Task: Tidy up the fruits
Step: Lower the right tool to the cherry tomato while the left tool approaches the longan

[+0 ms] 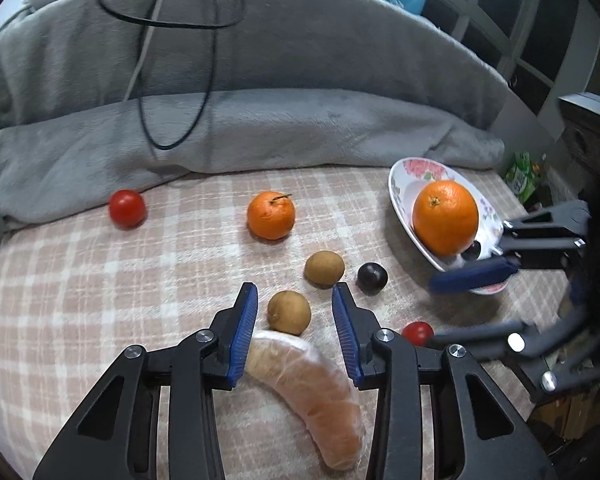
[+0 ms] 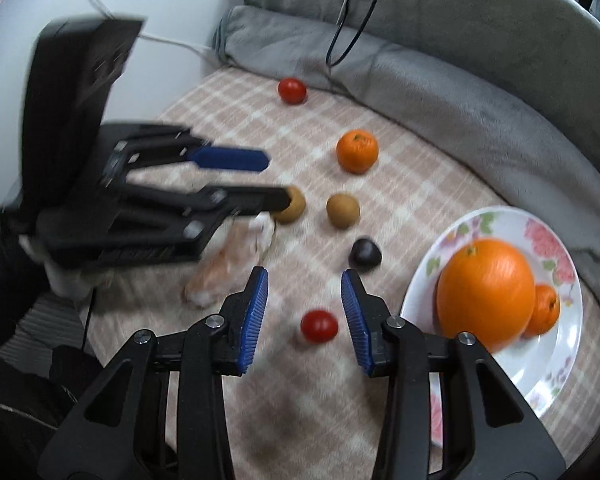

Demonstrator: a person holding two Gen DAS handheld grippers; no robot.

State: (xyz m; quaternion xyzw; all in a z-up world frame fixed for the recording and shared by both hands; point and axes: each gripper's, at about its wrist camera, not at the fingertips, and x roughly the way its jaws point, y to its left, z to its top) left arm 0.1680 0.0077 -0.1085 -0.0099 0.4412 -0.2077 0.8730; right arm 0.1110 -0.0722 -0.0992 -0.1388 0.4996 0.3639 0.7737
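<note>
My left gripper is open and points down at the checked cloth. A brown round fruit lies between its blue pads with a gap on each side. Under that gripper lies a long plastic-wrapped orange item. My right gripper is open too, and a small red tomato sits between its pads untouched. The flowered plate at the right holds a big orange and a small mandarin. Loose on the cloth are a mandarin, a second brown fruit, a dark plum and a far tomato.
A rolled grey blanket borders the far side, with a black cable draped over it. The cloth's right edge drops off past the plate, where a green packet lies below. A white wall stands at the left.
</note>
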